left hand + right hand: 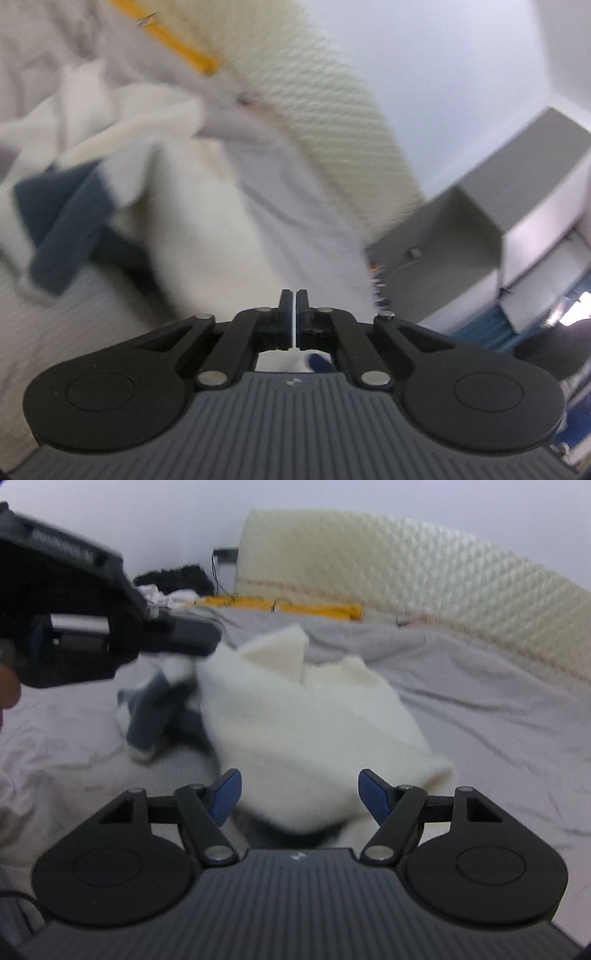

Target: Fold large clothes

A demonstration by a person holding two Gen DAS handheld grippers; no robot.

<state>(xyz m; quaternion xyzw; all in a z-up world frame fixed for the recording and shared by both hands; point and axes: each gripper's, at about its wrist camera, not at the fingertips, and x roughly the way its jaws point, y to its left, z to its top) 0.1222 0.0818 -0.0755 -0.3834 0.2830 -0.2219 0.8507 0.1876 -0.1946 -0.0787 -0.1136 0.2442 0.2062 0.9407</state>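
Note:
A large white fleecy garment (pixel 295 716) with dark blue parts (pixel 147 716) lies bunched on the grey bed sheet (pixel 480 701). My left gripper (pixel 294 295) is shut on a thin edge of this white garment (pixel 192 206), which shows as a white sliver between the fingers. In the right wrist view the left gripper (pixel 199 642) comes in from the upper left with the cloth lifted at its tip. My right gripper (pixel 300 794) stands open just above the garment's near end. Its blue pads (pixel 225 794) are wide apart and press on nothing.
A cream quilted headboard (pixel 424 565) runs along the far side of the bed. A yellow object (pixel 317 609) lies at its foot, and dark clothes (pixel 173 578) are piled in the far corner. A grey cabinet (pixel 498 206) stands to the right in the left wrist view.

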